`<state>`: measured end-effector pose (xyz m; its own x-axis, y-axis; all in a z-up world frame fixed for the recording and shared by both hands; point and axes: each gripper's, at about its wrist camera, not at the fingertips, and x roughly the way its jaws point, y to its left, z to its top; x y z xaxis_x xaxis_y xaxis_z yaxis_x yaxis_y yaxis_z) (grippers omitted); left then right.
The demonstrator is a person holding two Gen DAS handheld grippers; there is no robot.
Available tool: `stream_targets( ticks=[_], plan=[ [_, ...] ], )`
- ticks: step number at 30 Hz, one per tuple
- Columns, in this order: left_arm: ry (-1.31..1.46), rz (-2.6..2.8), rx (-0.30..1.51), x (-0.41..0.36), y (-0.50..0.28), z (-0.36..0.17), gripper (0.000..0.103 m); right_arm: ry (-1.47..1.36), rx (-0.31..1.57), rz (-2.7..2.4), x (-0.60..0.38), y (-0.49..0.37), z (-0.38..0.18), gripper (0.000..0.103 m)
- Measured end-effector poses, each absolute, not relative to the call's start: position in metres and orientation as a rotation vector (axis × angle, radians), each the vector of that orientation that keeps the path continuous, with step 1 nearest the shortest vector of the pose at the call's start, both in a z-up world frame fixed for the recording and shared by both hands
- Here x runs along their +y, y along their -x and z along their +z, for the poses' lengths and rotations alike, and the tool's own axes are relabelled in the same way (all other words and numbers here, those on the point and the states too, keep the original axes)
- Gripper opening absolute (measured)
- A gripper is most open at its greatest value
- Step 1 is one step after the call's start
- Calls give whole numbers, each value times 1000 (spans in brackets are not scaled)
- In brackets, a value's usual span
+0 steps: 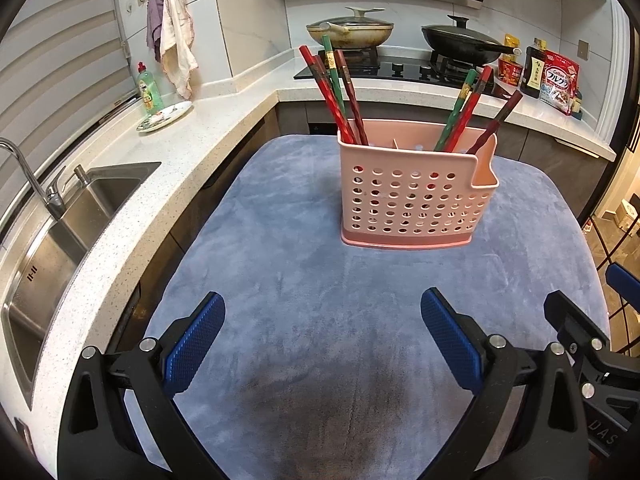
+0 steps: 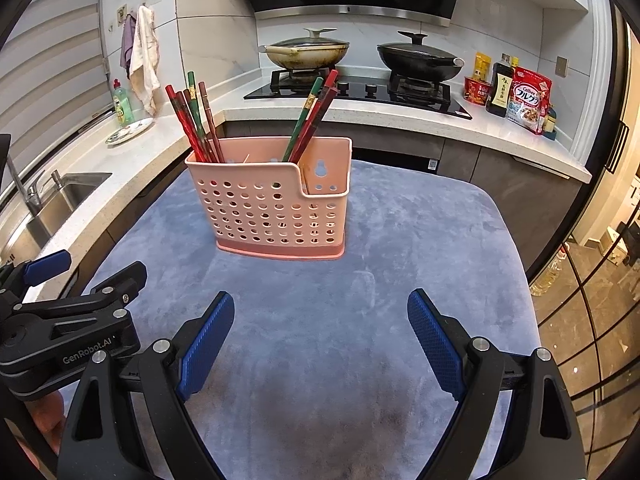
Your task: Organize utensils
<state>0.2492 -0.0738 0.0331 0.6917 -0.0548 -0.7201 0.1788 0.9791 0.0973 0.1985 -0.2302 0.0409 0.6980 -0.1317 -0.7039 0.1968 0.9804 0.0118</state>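
Observation:
A pink perforated utensil holder (image 1: 416,192) stands on a blue-grey cloth (image 1: 320,280). It also shows in the right wrist view (image 2: 276,208). Red and green chopsticks (image 1: 340,92) lean out of its left end, and more chopsticks (image 1: 468,112) lean out of its right part. My left gripper (image 1: 322,304) is open and empty over the cloth, well short of the holder. My right gripper (image 2: 320,304) is open and empty, also short of the holder. The left gripper (image 2: 86,280) appears at the left edge of the right wrist view.
A steel sink (image 1: 64,240) with a tap is set in the white counter (image 1: 192,152) to the left. A plate (image 1: 164,117) and a green soap bottle (image 1: 149,90) stand on that counter. A hob with two lidded pans (image 1: 350,30) is behind. Food packets (image 1: 558,80) stand at the far right.

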Motion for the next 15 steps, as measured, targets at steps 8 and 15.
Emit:
stream_targets(
  ticks=[8,15],
  plan=[
    [-182,-118,780,-75,-249,34,94,-87,780,-188,-231,-198,38,85],
    [-193,-125,782,-76,-249,33,94,-93,785,-193,-233,-198,35,85]
  ],
)
